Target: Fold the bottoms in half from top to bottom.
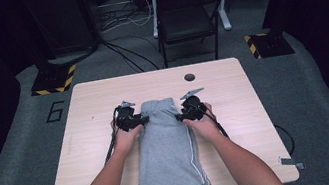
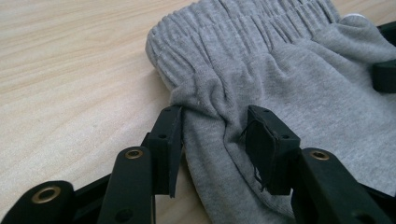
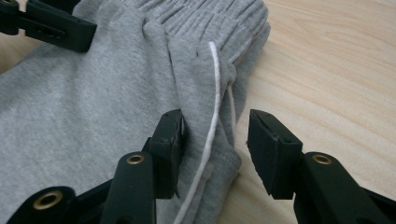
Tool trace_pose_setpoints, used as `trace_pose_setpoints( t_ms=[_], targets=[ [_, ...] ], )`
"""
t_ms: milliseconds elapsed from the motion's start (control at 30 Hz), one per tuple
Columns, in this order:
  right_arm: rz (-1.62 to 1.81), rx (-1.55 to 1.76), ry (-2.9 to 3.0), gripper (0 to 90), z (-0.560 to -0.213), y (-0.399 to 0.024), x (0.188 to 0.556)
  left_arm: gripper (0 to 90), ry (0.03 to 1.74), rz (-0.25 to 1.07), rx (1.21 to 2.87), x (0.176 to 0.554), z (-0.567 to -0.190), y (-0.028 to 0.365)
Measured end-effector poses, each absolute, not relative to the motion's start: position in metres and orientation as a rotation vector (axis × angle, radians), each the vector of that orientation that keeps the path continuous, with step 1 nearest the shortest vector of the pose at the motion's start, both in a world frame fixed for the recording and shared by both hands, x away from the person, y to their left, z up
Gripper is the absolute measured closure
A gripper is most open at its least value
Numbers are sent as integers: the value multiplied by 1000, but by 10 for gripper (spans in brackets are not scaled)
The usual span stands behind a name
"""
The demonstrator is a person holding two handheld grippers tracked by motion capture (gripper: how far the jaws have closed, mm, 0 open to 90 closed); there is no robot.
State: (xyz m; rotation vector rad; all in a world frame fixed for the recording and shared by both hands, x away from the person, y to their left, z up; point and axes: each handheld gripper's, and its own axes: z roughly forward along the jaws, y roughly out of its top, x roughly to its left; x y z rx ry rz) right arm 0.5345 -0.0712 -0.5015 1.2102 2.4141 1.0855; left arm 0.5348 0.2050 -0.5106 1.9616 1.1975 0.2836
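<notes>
Item: grey shorts (image 1: 167,147), folded lengthwise, lying flat on the middle of the wooden surface (image 1: 83,101), elastic waistband toward the far edge, hems just short of the near edge. A white stripe (image 3: 211,121) runs down the side facing the right edge.

Left gripper (image 1: 138,121): at the shorts' left side just below the waistband, held in the person's left hand (image 1: 126,138). In the left gripper view its jaws stand partly open; a bunched fold of grey cloth lies between them, one jaw at the cloth's outer edge, the other resting against the fold, neither pinching it.

Right gripper (image 1: 182,116): at the shorts' right side just below the waistband, held in the person's right hand (image 1: 203,125). In the right gripper view its jaws stand partly open; the striped edge of the shorts lies between them, touching the one jaw, with bare wood between the cloth and the other.

Also on the surface: a dark round hole (image 1: 189,77) near the far edge
</notes>
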Motion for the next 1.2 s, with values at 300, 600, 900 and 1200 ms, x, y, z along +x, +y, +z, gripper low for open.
trace_pose_setpoints(
  t_ms=[300, 600, 900, 1200],
  targets=[
    [1124, 1255, 2390, 539, -508, -70, 540, 530, 1213, 265, 1969, 535, -514, 207],
    [1062, 1228, 2463, 536, -511, -58, 544, 555, 1207, 239, 1967, 535, -518, 205],
    [1047, 1217, 2460, 488, -512, -60, 546, 582, 1186, 238, 1969, 533, -519, 202],
    [1155, 1294, 2516, 589, -513, -55, 544, 709, 1162, 198, 1983, 533, -520, 201]
  ],
)
